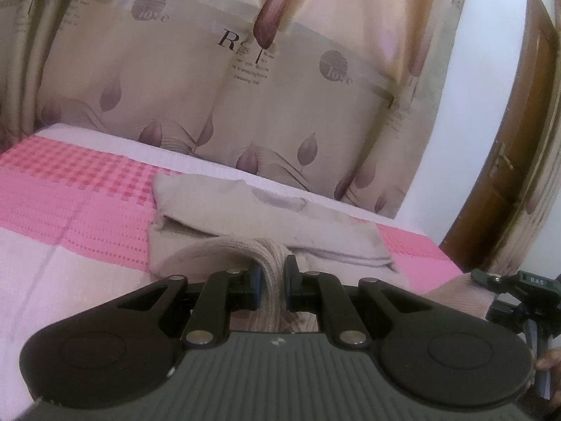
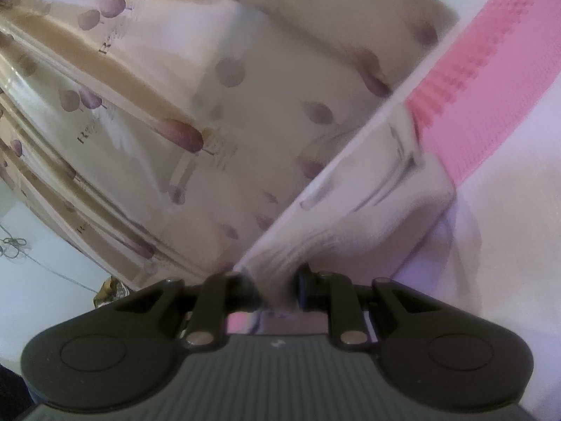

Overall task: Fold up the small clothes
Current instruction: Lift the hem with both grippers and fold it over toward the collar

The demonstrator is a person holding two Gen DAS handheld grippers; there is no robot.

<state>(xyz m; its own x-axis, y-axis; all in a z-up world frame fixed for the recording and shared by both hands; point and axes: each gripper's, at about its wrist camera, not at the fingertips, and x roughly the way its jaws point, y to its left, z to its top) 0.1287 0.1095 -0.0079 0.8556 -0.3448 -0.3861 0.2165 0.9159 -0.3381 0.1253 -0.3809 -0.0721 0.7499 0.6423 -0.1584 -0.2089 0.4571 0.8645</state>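
Observation:
A small beige knit garment (image 1: 266,221) lies on the pink and white bed cover (image 1: 70,210), partly folded. My left gripper (image 1: 272,280) is shut on its ribbed near edge, which bunches up between the fingers. In the tilted, blurred right wrist view the garment (image 2: 368,203) stretches away from my right gripper (image 2: 277,287), which is shut on another ribbed part of its edge. The right gripper's body also shows at the right edge of the left wrist view (image 1: 526,284).
A beige curtain (image 1: 245,70) with purple leaf prints hangs close behind the bed. A white wall and a brown wooden door (image 1: 508,175) stand to the right. The bed's far edge (image 1: 210,158) runs along the curtain.

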